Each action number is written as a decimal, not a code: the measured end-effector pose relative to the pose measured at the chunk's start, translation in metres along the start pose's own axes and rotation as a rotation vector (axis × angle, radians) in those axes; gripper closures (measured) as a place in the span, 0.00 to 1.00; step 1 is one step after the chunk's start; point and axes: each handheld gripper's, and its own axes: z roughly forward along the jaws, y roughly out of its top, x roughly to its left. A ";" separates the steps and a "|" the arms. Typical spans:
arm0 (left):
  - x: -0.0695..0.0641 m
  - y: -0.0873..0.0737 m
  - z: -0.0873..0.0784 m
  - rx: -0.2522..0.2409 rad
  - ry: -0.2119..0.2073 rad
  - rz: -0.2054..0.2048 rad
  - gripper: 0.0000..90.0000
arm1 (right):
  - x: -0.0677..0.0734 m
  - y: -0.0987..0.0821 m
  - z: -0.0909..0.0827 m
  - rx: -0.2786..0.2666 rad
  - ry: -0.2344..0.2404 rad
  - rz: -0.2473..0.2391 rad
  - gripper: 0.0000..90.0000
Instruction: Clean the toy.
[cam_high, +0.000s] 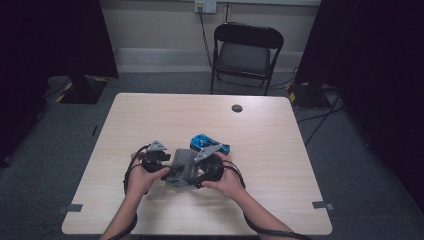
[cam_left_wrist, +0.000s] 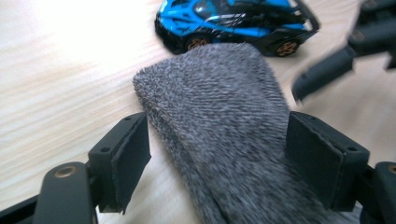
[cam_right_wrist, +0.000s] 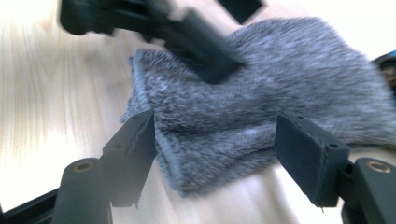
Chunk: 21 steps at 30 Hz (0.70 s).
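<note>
Working over a folded grey knitted cloth pouch (cam_high: 181, 166) near the front of the pale wooden table (cam_high: 260, 150), the person has a hand-held gripper in each hand, one at either side of it. A small blue toy sports car with black trim (cam_high: 209, 143) sits just behind the pouch, close to it, seemingly touching its far edge.

From the left gripper view, the left hand-held gripper (cam_left_wrist: 217, 151) straddles the pouch (cam_left_wrist: 219, 126) with its jaws spread; the left pad touches the fabric edge, the right one stands just clear, so I would not call it a grip. The toy car (cam_left_wrist: 233, 21) lies just past the pouch's end.

The right hand-held gripper (cam_right_wrist: 215, 158) also stands with jaws spread and the cloth (cam_right_wrist: 261, 93) between them, unpinched; the left one's jaw shows beyond, over the fabric.

It looks to me like a regrasp on the pouch, likely to open its mouth for the car. Next, each side needs to pinch a single layer at the open edge and pull apart, without bunching both layers.
</note>
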 end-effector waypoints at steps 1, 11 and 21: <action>-0.002 0.001 -0.006 -0.004 0.004 0.008 0.24 | -0.002 0.001 -0.004 -0.011 -0.003 0.009 0.31; -0.028 0.001 -0.011 0.015 0.036 0.033 0.27 | -0.037 0.010 -0.042 -0.093 -0.147 0.085 0.29; -0.037 -0.006 0.005 0.059 0.049 0.041 0.29 | -0.078 0.012 -0.036 -0.069 -0.281 0.138 0.23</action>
